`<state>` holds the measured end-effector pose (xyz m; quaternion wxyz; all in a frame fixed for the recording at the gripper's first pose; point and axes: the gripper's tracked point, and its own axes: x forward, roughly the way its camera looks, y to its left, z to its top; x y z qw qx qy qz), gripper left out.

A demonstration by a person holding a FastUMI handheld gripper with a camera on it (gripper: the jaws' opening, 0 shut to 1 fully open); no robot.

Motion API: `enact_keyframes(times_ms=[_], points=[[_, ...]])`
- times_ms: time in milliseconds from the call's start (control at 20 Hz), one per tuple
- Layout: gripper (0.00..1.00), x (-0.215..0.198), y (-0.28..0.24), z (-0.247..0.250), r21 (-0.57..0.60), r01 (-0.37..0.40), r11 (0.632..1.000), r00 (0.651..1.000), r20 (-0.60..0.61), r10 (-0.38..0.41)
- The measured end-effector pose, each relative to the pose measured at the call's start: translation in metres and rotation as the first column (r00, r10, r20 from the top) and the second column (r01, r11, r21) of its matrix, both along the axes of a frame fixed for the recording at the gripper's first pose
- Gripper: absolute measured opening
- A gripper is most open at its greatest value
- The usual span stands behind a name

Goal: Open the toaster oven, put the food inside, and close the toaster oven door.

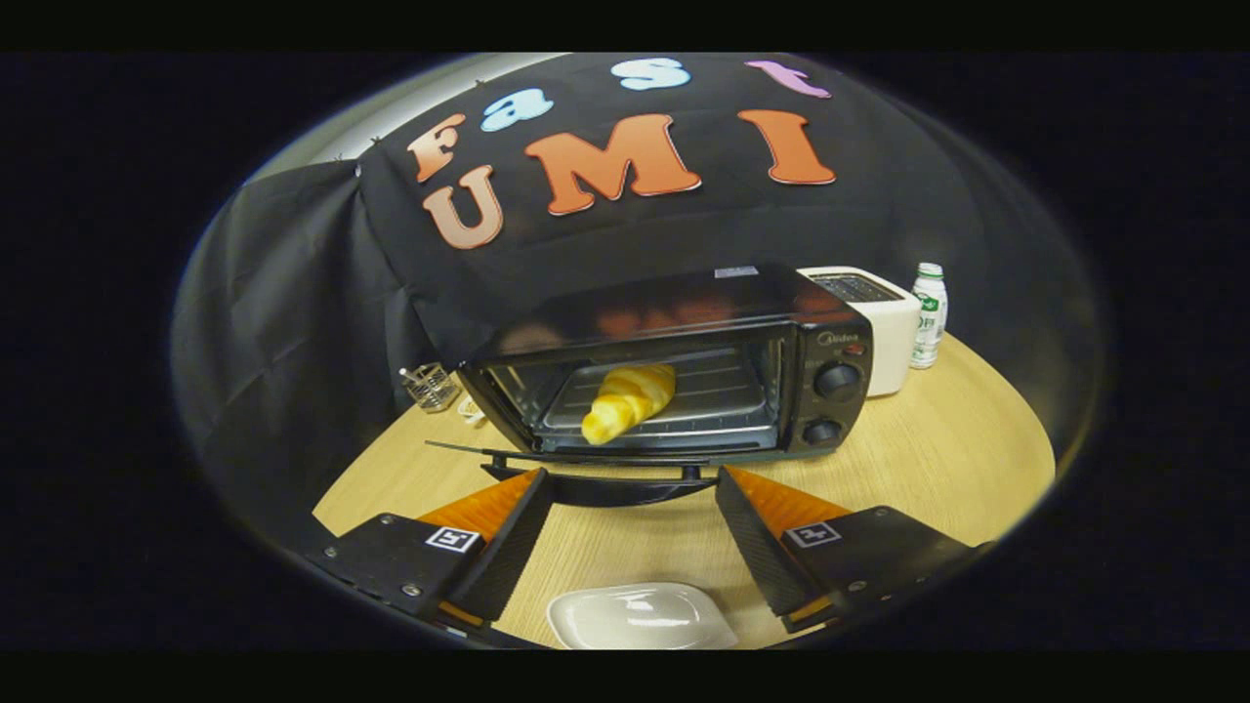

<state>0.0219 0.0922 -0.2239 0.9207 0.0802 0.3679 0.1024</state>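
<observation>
A black toaster oven (684,312) stands on the wooden table (937,449) just beyond my fingers. Its door (586,457) is folded down flat toward me, with the curved handle (610,488) lying between my fingertips. A golden croissant (628,400) lies on the wire rack inside the oven, its near end at the front of the rack. My gripper (633,488) is open, with one fingertip on each side of the door handle and nothing pressed between them. A white dish (640,617) sits on the table below the fingers.
A white pop-up toaster (879,327) stands right of the oven, with a small white bottle (929,314) beside it. A clear glass holder (430,387) sits left of the oven near the black cloth wall. Two knobs (836,381) are on the oven's right panel.
</observation>
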Motion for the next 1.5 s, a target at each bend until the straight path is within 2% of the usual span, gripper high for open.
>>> enact_keyframes(times_ms=[400, 550, 600, 750, 900, 1100, 1300, 1500], points=[[0.98, 0.062, 0.001, 0.014, 0.052, 0.053, 0.997, 0.997, 0.048, -0.055], [0.98, 0.086, -0.002, 0.022, -0.023, 0.074, 0.997, 0.991, 0.118, -0.071], [0.93, 0.091, -0.002, 0.023, -0.065, 0.072, 0.995, 0.988, 0.138, -0.063], [0.92, 0.09, 0.003, 0.028, -0.137, 0.059, 0.989, 0.983, 0.182, -0.033], [0.91, 0.083, 0.017, 0.055, -0.061, 0.034, 0.998, 0.973, 0.23, -0.019], [0.91, 0.07, 0.005, 0.127, -0.056, 0.053, 0.997, 0.916, 0.4, -0.026], [0.93, 0.037, -0.006, 0.208, -0.072, 0.046, 0.996, 0.823, 0.568, 0.003], [0.93, 0.001, -0.022, 0.26, -0.046, 0.051, 0.998, 0.761, 0.648, -0.009]])
